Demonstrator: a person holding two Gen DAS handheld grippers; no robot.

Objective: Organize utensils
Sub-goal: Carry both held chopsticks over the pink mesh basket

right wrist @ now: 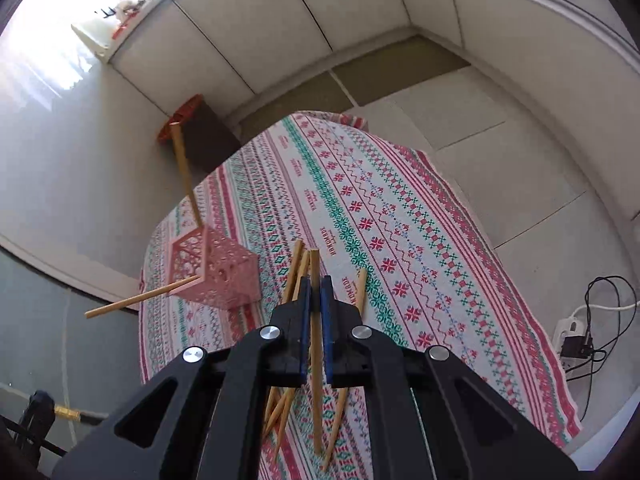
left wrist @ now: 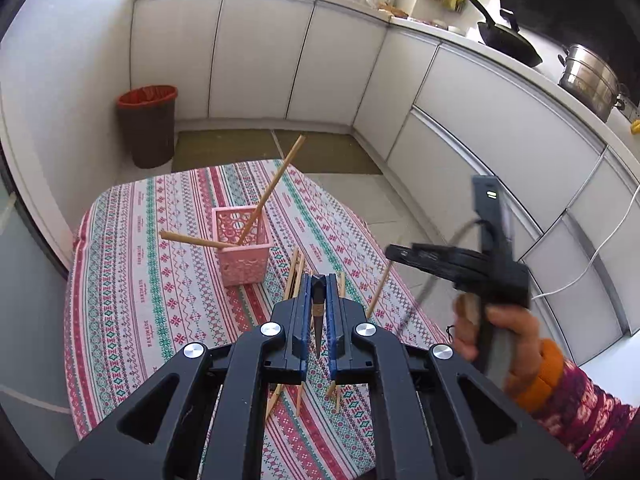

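Observation:
On the patterned tablecloth (left wrist: 132, 280) stands a pink lattice basket (left wrist: 244, 248) with two wooden chopsticks (left wrist: 276, 184) leaning out of it. My left gripper (left wrist: 319, 278) is shut on a dark chopstick with a tan band (left wrist: 318, 312), above several loose wooden chopsticks (left wrist: 296, 272) just right of the basket. A hand holds my right gripper (left wrist: 394, 254) up at the right, a wooden chopstick (left wrist: 380, 286) hanging from it. In the right wrist view that gripper (right wrist: 316, 280) is shut on the wooden chopstick (right wrist: 316, 360), over the loose pile (right wrist: 298, 268), with the basket (right wrist: 216, 272) to the left.
A dark bin with a red liner (left wrist: 148, 128) stands on the floor beyond the table. White cabinets run along the back and right, with a wok (left wrist: 508, 36) and a steel pot (left wrist: 588, 76) on the counter. A power strip and cables (right wrist: 572, 332) lie on the floor at the right.

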